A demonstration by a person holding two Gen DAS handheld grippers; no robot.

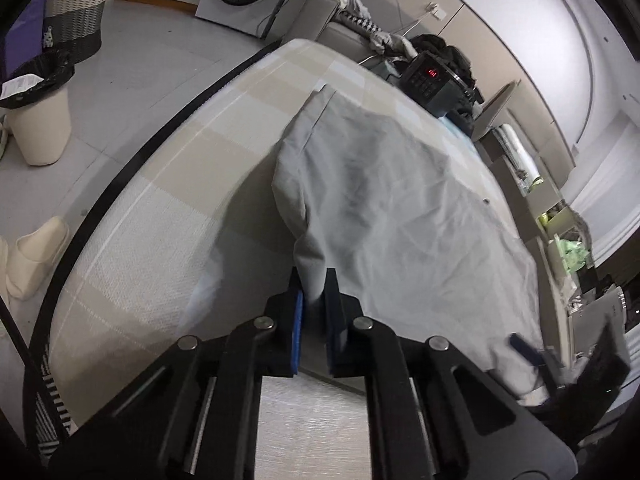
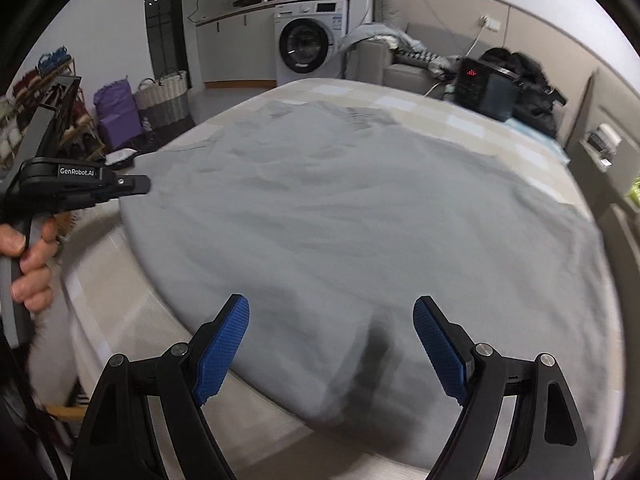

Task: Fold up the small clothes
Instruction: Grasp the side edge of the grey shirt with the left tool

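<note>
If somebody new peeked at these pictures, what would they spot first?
Probably the big grey cloth spread over the bed, filling the middle. Next, the left claw pinching the cloth's edge at the bed's near side, while the right claw hangs open above the cloth. Far back stands a white washer.

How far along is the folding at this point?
Barely started. Done: the grey garment lies spread flat on the bed, no fold yet. In hand: the left gripper pinches its edge; the right gripper hangs open above the near hem. Left: every fold.
</note>
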